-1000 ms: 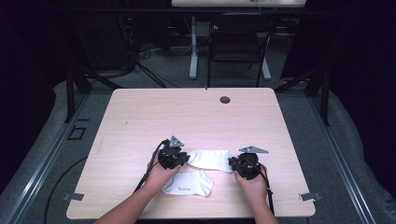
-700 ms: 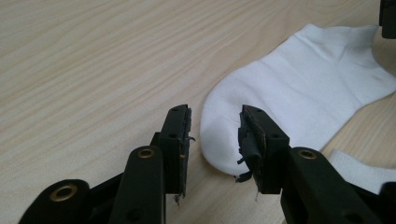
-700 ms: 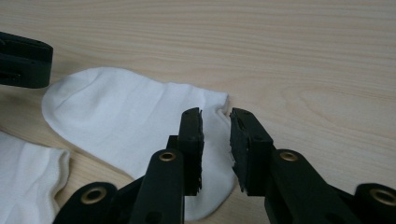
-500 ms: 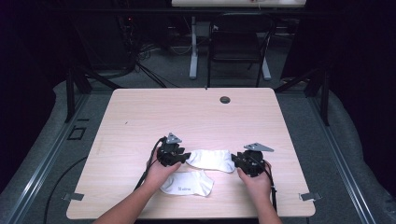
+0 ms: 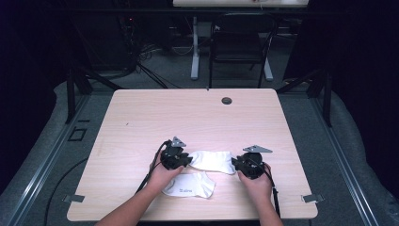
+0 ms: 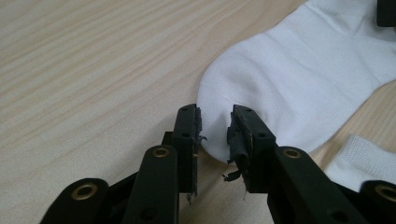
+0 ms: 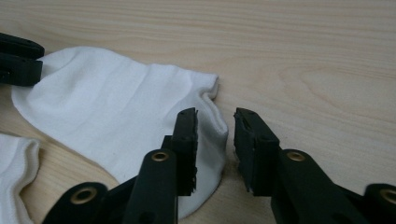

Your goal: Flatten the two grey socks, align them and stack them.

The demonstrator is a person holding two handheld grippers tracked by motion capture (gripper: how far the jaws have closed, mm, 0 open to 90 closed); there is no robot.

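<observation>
A white sock [image 5: 211, 160] lies flat on the wooden table [image 5: 188, 117], stretched between my two grippers. My left gripper [image 5: 188, 160] is open, and the sock's rounded toe end [image 6: 280, 84] lies between its jaws [image 6: 215, 126]. At the other end my right gripper [image 5: 234, 163] is open too, with the sock's cuff edge [image 7: 116, 112] reaching in between its jaws [image 7: 215, 135]. A second white sock [image 5: 188, 186] with a small print lies just in front, near the table's front edge; it is also in the left gripper view [image 6: 369, 158] and the right gripper view [image 7: 14, 177].
A dark round grommet [image 5: 227, 100] sits at the table's far edge. A black chair [image 5: 240, 42] and desk legs stand on the floor beyond it. Cables [image 5: 148, 176] trail from both grippers toward the front edge. The far half of the tabletop is bare wood.
The right gripper has edged slightly to the right and the sock between the grippers lies a little flatter. The left gripper has hardly moved.
</observation>
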